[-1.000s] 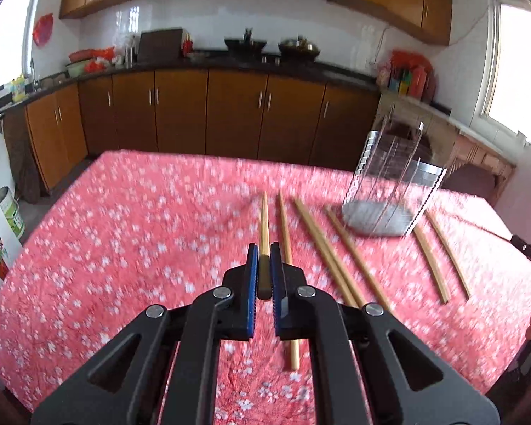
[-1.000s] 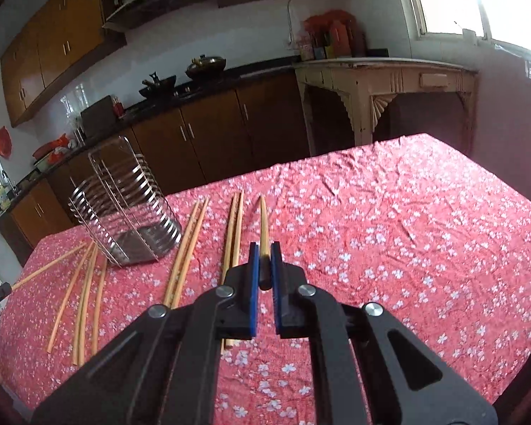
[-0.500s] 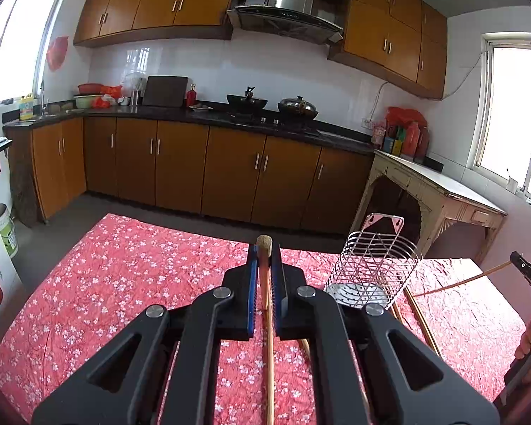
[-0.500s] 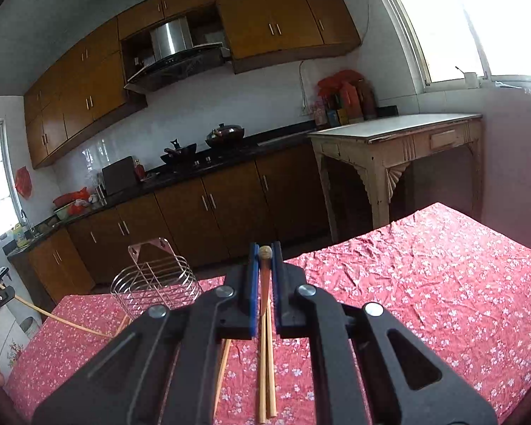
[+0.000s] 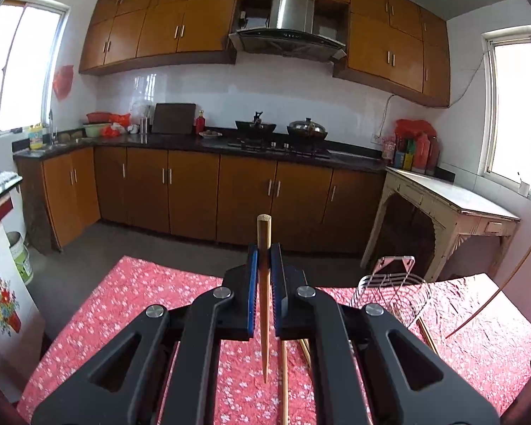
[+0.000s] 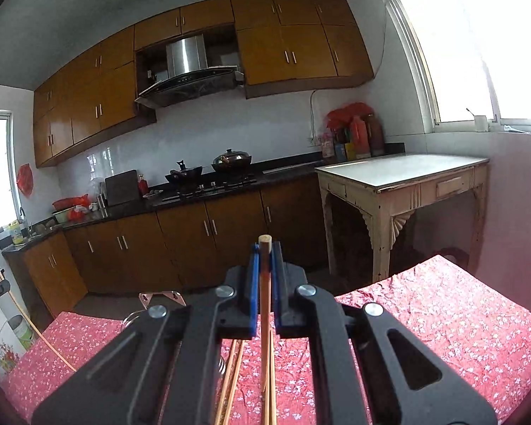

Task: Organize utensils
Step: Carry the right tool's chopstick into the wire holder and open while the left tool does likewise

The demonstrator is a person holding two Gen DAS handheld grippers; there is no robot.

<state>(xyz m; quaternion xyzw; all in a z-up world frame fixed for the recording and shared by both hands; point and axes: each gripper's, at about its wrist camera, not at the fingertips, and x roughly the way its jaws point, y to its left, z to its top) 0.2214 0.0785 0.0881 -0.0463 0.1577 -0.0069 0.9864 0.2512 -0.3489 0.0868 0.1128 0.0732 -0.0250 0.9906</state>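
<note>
My left gripper [image 5: 264, 252] is shut on a wooden chopstick [image 5: 264, 318]. It hangs upright above the red floral tablecloth [image 5: 131, 304], thick end up, tip clear of the cloth. My right gripper [image 6: 264, 252] is shut on a second chopstick [image 6: 265, 308], also upright. A wire utensil basket [image 5: 389, 288] stands on the table to the left gripper's right; its rim [image 6: 161, 297] peeks past the right gripper's left side. More chopsticks [image 5: 285, 375] [image 6: 230, 372] lie on the cloth below. Each view catches the other gripper's slanted chopstick [image 5: 488, 301] [image 6: 40, 334] at its edge.
Brown cabinets and a dark counter with a stove [image 5: 276, 141] run along the far wall. A cream side table [image 6: 400, 173] stands by the window, across a strip of floor from the table's far edge. A white appliance with a flower decal [image 5: 3, 304] stands left.
Both grippers have risen and tilted up, from the tabletop to the kitchen wall. Each chopstick has left the cloth and swung from pointing forward to hanging upright.
</note>
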